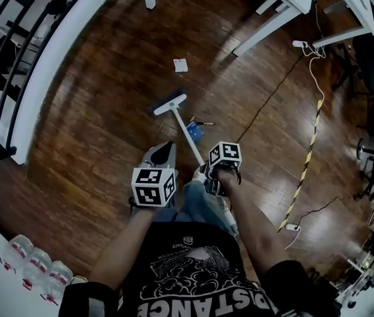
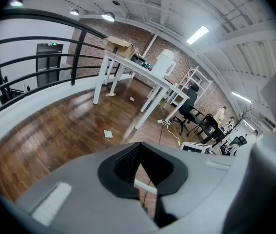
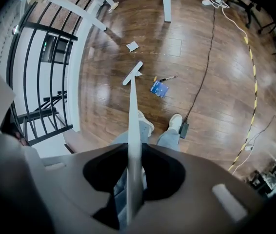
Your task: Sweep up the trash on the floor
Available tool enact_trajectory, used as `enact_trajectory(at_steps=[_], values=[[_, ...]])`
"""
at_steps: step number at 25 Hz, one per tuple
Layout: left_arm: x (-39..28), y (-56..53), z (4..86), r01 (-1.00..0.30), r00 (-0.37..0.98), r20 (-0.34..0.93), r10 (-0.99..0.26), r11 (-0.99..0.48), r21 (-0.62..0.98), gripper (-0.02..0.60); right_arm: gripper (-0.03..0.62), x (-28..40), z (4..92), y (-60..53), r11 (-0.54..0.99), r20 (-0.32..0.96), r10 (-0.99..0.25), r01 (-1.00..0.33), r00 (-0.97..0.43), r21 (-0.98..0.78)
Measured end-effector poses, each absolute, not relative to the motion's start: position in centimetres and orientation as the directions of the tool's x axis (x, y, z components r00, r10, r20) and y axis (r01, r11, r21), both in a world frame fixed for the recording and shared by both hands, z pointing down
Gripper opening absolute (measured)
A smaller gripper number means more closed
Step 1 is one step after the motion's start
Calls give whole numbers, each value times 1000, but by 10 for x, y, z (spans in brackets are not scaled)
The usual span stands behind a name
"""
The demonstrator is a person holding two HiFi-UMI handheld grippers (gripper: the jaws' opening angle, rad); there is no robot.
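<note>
My right gripper (image 1: 209,176) (image 3: 132,165) is shut on the white handle of a broom (image 3: 131,111). The broom head (image 1: 170,104) (image 3: 132,73) rests on the wooden floor ahead of my feet. A white scrap of paper (image 1: 180,65) (image 3: 132,46) (image 2: 108,134) lies beyond the head. A blue packet (image 1: 195,131) (image 3: 160,88) and a pen (image 1: 206,123) (image 3: 166,78) lie just right of the handle. My left gripper (image 1: 168,148) (image 2: 139,152) hangs beside the handle, left of it, its jaws drawn to a point with nothing between them.
White table legs (image 1: 266,28) stand at the far right, a white curb with a black railing (image 1: 15,65) curves along the left. A black cable and a yellow-black striped strip (image 1: 309,147) run down the right side. Water bottles (image 1: 35,266) sit at the near left.
</note>
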State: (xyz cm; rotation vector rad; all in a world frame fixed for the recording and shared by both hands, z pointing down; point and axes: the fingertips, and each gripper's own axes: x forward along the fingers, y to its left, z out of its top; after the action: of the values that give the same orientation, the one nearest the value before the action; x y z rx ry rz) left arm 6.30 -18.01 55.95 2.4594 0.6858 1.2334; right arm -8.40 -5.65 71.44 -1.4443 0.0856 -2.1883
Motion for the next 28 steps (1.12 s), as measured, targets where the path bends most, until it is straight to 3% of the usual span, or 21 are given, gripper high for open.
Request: enact_trajectory(at_steps=[17,28], values=[[-17,-63,551,281,553,662,506,-861,424,5,87,-184,712,62,-877,845,-445,333,-297,-346],[-32,-51,541,270,580,665,471,-881,389,6,91,-162,680,50,-835,825,-538,245,-173,-493]])
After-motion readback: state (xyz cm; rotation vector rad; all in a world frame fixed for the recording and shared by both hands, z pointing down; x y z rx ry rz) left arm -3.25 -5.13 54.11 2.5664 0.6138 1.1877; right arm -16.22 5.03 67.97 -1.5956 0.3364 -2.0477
